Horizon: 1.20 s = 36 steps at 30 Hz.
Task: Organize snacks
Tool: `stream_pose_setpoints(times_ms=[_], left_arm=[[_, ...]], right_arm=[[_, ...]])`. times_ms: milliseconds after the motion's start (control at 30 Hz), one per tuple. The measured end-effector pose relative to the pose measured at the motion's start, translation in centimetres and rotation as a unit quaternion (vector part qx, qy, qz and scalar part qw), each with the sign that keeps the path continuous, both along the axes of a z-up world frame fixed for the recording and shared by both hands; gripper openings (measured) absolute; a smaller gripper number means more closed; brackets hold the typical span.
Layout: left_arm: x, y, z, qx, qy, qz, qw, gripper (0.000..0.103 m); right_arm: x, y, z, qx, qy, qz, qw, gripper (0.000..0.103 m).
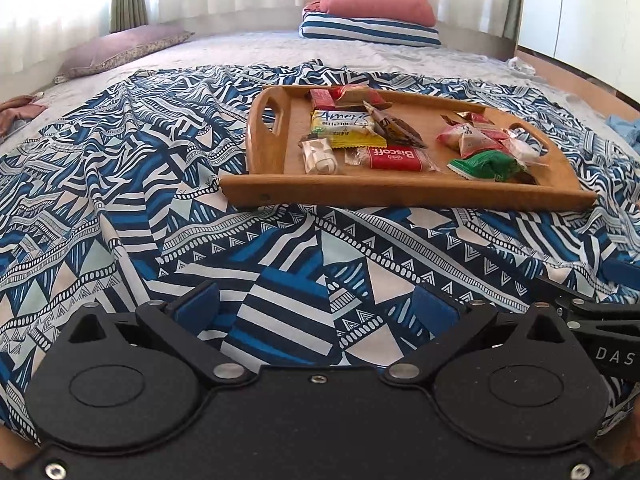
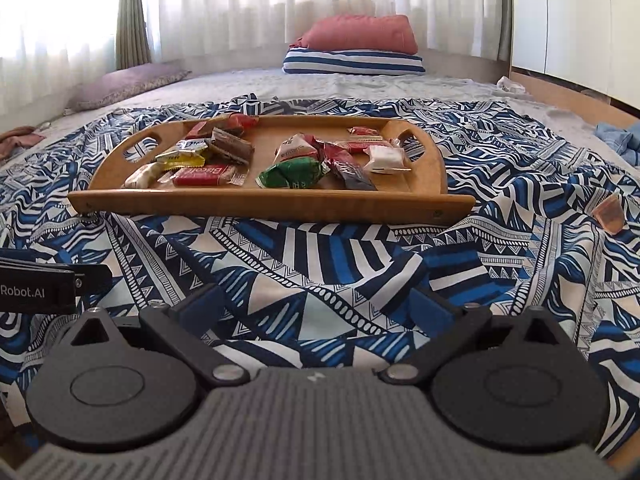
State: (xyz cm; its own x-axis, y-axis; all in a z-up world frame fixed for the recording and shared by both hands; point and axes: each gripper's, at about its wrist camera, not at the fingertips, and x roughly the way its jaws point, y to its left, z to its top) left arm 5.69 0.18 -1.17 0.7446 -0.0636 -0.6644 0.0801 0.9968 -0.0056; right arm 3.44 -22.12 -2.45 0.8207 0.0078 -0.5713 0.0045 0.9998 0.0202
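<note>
A wooden tray (image 1: 400, 194) (image 2: 272, 202) with two handle cut-outs lies on a blue patterned sheet and holds several wrapped snacks. Among them are a red Biscoff pack (image 1: 394, 158) (image 2: 204, 175), a yellow bar (image 1: 346, 128) (image 2: 178, 156), a green packet (image 1: 486, 165) (image 2: 292, 174) and a white packet (image 2: 386, 160). One small orange-brown snack (image 2: 608, 214) lies on the sheet to the right of the tray. My left gripper (image 1: 316, 306) stands open, low over the sheet in front of the tray. My right gripper (image 2: 316, 306) is open too, empty, short of the tray.
The blue patterned sheet (image 1: 120, 200) covers a bed. A striped pillow (image 1: 370, 30) with a pink cushion (image 1: 380, 0) lies at the far end, a purple pillow (image 1: 124, 48) at the left. Curtains hang behind. A blue cloth (image 2: 618, 138) lies at the right edge.
</note>
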Motion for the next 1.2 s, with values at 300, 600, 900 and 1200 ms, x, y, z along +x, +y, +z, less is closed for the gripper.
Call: stream_pose_setpoints(times_ms=[300,600,900,1200], left_arm=[[0.02,-0.07,-0.51,0.003,-0.003,-0.004,1.0,0.103],[0.1,-0.07,-0.43,0.002,0.001,0.0,1.0,0.103],[0.35,-0.13,-0.43,0.002,0.009,0.004,0.9999,0.103],[0.38,-0.02,-0.48,0.001,0.01,0.003,0.9999,0.103]], right_arm=[[0.43,0.59,-0.48,-0.016,0.01,0.005,1.0,0.103],[0.44,0.87,-0.68,-0.026,0.013,0.003,1.0,0.103],[0.32,0.94,-0.83,-0.028,0.01,0.003,1.0,0.103],[0.37,0.97,-0.84,-0.028,0.011,0.003,1.0,0.103]])
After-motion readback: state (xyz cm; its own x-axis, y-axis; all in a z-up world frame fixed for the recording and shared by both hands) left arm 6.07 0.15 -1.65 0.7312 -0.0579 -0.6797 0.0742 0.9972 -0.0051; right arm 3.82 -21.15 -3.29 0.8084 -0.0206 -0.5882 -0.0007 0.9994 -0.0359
